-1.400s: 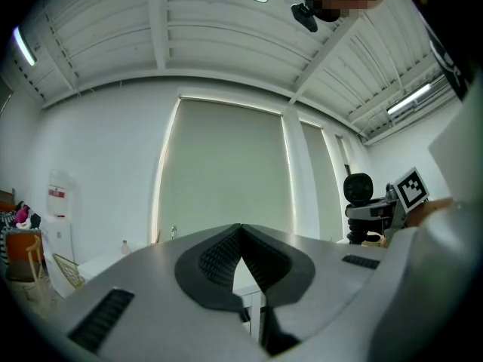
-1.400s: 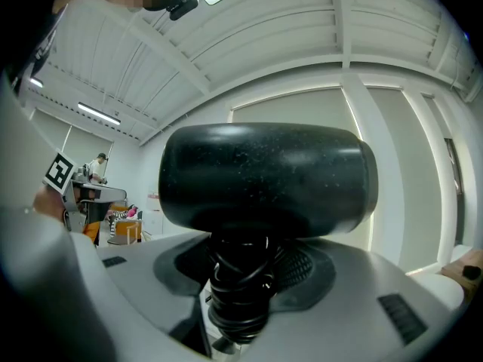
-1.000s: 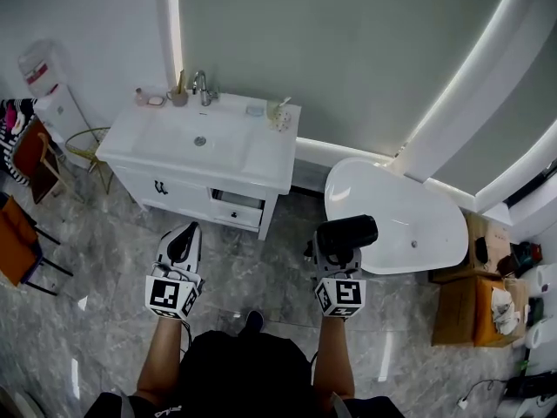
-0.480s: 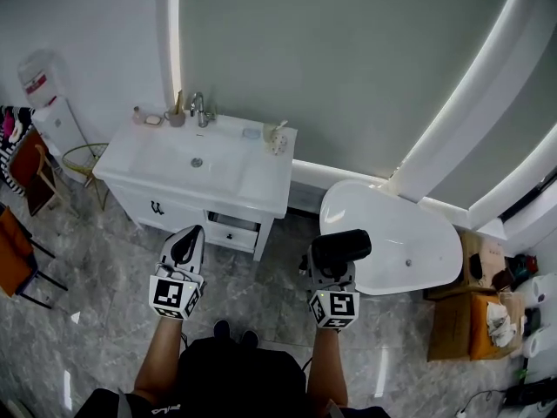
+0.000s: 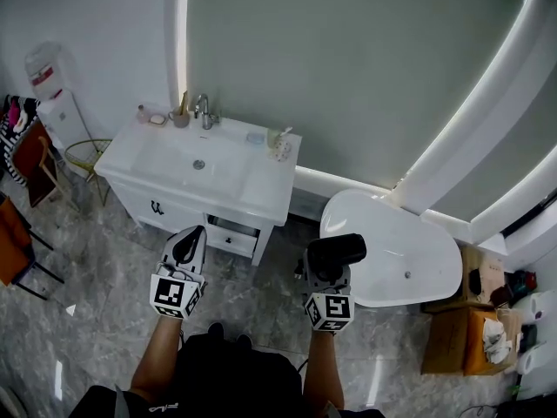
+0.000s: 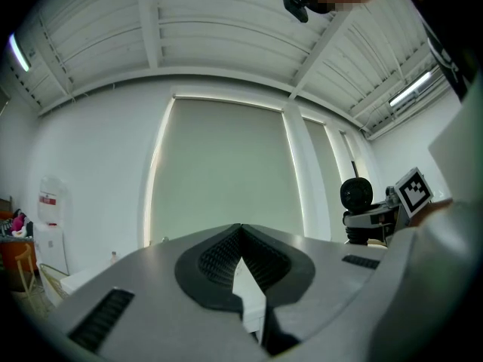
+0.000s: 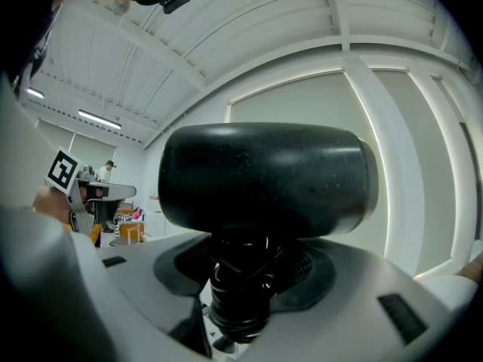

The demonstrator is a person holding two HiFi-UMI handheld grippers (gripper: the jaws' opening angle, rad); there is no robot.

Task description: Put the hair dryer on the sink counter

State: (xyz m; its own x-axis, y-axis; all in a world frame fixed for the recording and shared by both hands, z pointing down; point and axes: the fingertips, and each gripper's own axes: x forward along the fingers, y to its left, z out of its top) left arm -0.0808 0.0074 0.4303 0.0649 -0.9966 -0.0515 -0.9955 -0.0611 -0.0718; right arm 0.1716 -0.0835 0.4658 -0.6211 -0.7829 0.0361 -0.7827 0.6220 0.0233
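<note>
A black hair dryer (image 5: 337, 251) stands upright in my right gripper (image 5: 328, 273), which is shut on its cord-wrapped handle (image 7: 240, 292). Its barrel (image 7: 264, 177) fills the right gripper view. My left gripper (image 5: 184, 252) is shut with nothing in it, its dark pads (image 6: 241, 259) pressed together. Both grippers hover over the marble floor, in front of the white sink counter (image 5: 252, 177). The counter's basin (image 5: 187, 159) lies at its left half, and the faucet (image 5: 203, 109) stands at the back.
Small toiletries (image 5: 278, 143) and a cup (image 5: 180, 117) stand along the counter's back edge. A white bathtub (image 5: 396, 251) is to the right of the vanity, cardboard boxes (image 5: 466, 338) beyond it. A chair (image 5: 17, 233) and a wire stool (image 5: 83, 155) are at left.
The view has shifted slightly, and the vanity sits a little closer. Both grippers keep their pose, with the hair dryer still held in the right one.
</note>
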